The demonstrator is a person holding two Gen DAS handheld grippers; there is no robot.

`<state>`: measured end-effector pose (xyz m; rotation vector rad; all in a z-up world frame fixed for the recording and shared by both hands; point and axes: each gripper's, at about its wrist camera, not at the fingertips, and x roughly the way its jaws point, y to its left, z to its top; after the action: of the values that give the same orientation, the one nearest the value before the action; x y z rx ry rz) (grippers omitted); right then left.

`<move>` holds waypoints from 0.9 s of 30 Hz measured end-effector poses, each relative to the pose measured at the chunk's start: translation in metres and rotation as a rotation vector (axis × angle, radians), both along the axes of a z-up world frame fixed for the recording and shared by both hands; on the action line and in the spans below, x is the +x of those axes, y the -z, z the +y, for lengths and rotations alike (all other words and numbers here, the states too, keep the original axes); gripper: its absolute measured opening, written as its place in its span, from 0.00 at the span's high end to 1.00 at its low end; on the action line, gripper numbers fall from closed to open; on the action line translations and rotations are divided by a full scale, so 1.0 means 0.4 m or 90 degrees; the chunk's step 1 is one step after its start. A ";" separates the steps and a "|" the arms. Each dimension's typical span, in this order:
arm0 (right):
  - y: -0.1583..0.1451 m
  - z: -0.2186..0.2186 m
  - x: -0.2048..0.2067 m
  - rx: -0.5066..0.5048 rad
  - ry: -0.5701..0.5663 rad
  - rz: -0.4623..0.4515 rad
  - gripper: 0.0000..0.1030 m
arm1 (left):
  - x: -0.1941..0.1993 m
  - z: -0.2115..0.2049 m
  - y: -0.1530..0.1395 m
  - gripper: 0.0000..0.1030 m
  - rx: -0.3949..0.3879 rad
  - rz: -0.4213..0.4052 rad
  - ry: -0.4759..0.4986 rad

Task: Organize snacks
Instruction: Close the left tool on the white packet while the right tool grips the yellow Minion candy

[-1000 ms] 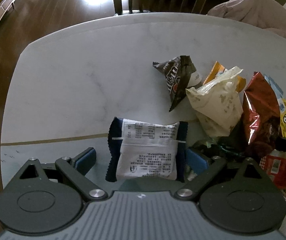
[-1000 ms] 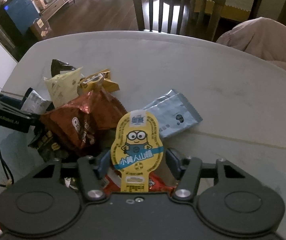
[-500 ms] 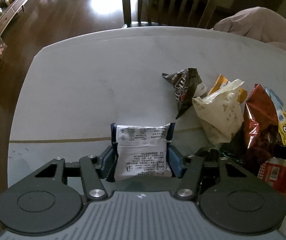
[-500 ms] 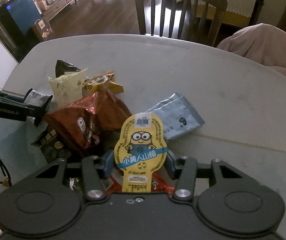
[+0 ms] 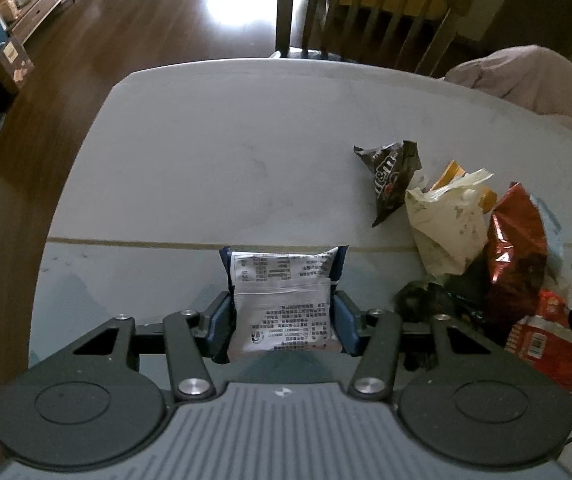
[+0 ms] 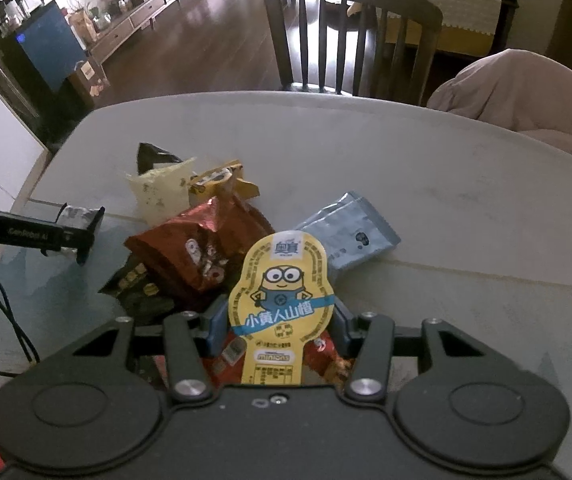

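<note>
My left gripper [image 5: 282, 312] is closing its jaws, and the blue pads press both sides of a navy-and-white snack packet [image 5: 282, 276] held above the table. In the right wrist view this gripper [image 6: 82, 232] shows at the left with the packet in it. My right gripper [image 6: 280, 320] is shut on a yellow minion snack pack [image 6: 282, 280], held upright over the pile. The pile holds a red foil bag [image 6: 198, 248], a cream bag [image 5: 441, 228], a brown chocolate bag [image 5: 391, 176], an orange packet [image 6: 222, 180] and a light blue packet [image 6: 349, 236].
The pale marble table [image 5: 226, 152] has a rounded far edge and a brass seam across it. A dark wooden chair [image 6: 349, 32] stands behind it, and a pink cloth heap [image 6: 525, 92] lies at the far right. A black cable [image 6: 10, 320] hangs at the left.
The left jaws went from wide open around the navy-and-white packet to pressing on it, then rose with it. The right gripper lifted a little with the minion pack.
</note>
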<state>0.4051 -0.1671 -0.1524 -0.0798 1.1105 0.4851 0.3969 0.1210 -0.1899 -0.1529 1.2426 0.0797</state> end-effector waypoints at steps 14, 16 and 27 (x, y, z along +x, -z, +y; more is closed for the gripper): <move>-0.166 -0.038 -0.138 0.035 0.005 -0.049 0.52 | -0.130 -0.005 -0.202 0.48 -0.033 -0.054 0.001; -0.196 -0.045 -0.163 0.045 0.004 -0.057 0.52 | -0.155 -0.006 -0.242 0.48 -0.035 -0.066 0.005; -0.296 -0.056 -0.331 0.062 -0.010 -0.084 0.52 | -0.319 -0.033 -0.360 0.48 -0.034 -0.086 0.037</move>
<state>0.2727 -0.1895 -0.0342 -0.0351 0.9560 0.5401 0.2694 0.1077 -0.0461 -0.1660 1.1140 -0.0148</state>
